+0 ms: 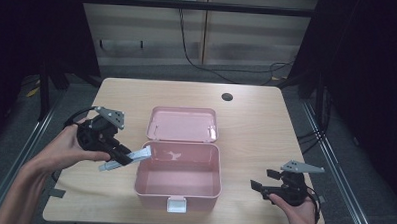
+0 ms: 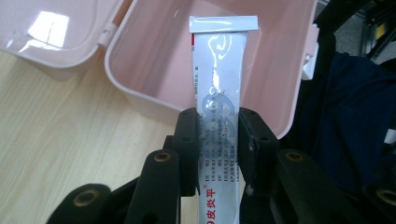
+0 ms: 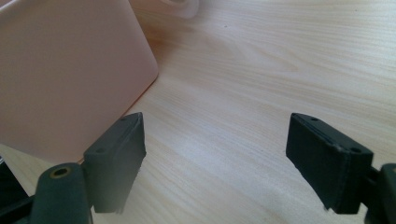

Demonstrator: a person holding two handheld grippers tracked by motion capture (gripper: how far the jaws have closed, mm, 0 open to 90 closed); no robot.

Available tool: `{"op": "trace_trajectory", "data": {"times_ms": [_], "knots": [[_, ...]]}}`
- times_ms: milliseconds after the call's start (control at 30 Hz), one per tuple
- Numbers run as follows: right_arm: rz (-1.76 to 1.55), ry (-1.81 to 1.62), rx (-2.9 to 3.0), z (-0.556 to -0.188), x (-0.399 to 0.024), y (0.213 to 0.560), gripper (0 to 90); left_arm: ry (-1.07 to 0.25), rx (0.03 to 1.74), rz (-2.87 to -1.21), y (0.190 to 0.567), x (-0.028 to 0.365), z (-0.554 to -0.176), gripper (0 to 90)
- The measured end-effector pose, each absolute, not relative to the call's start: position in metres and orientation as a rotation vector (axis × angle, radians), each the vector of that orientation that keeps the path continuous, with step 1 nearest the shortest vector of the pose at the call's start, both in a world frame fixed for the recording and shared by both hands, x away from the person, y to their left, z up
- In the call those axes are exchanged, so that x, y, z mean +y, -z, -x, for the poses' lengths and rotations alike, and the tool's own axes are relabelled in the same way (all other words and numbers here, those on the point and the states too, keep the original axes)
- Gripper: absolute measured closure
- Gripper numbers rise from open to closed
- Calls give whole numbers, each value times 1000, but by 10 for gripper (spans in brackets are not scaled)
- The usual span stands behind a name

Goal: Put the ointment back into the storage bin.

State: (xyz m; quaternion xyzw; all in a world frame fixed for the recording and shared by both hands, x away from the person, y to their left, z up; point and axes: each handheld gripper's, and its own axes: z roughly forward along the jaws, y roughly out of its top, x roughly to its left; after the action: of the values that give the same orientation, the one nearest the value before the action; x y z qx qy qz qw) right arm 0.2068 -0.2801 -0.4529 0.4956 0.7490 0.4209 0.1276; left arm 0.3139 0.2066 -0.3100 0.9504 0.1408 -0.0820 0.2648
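Currently left gripper clamps a white tube mid-body, crimped end over the open pink box. Tube looks light, soft, squashable; grip gently. Right gripper spread, holding nothing, above table.

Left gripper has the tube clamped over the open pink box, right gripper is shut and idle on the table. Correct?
Not quite: the right gripper is open, its jaws spread wide over bare table, as the right gripper view shows. The rest holds: the left gripper clamps the tube over the open pink box.
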Motion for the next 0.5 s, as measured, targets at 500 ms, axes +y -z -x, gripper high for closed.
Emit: {"op": "trace_trajectory", "data": {"times_ms": [500], "knots": [[-1445,-1222,2183,-207,-280,453,193,208,302,-2618,305,174,-310,708]]}}
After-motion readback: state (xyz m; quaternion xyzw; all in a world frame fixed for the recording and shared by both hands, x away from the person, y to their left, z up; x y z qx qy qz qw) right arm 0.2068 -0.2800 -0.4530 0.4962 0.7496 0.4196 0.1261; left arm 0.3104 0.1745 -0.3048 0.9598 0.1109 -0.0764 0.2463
